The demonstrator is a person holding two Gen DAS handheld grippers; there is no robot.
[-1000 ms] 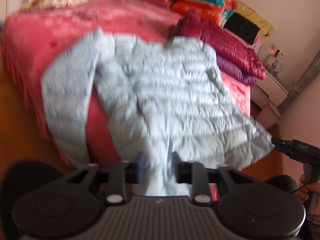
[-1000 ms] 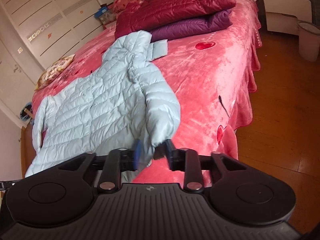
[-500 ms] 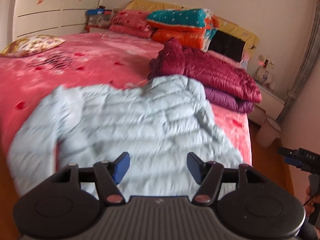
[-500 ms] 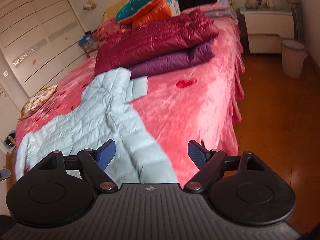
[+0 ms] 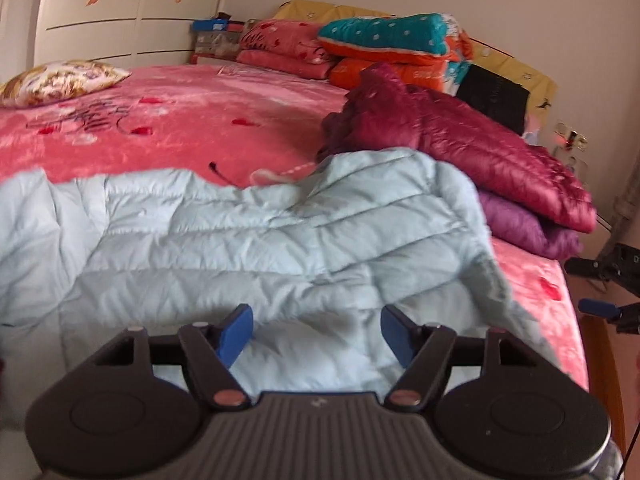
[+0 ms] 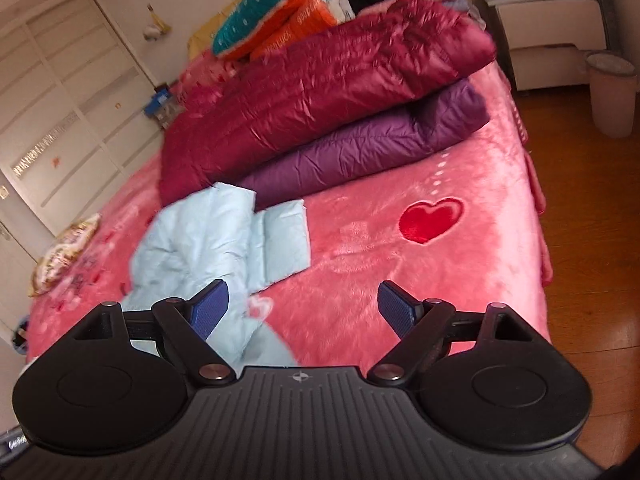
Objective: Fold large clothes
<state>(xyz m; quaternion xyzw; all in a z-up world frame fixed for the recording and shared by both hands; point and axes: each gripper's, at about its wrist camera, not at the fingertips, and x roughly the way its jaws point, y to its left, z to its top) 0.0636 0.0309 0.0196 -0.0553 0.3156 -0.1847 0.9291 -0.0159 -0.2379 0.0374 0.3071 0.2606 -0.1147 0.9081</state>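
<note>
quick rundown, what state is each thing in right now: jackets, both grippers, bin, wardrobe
light blue puffer jacket: spread on the bed, unfolded, held by neither gripper
maroon puffer jacket: folded, on top of the purple one
purple puffer jacket: folded, at the bottom of the stack
left gripper: jaws opening, nothing gripped, jacket beneath
right gripper: open wide, empty
waste bin: upright on the floor
wardrobe doors: shut

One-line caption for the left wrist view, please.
Left gripper, fingers opening and gripping nothing, above a pale blue puffer jacket spread on the pink bed.
</note>
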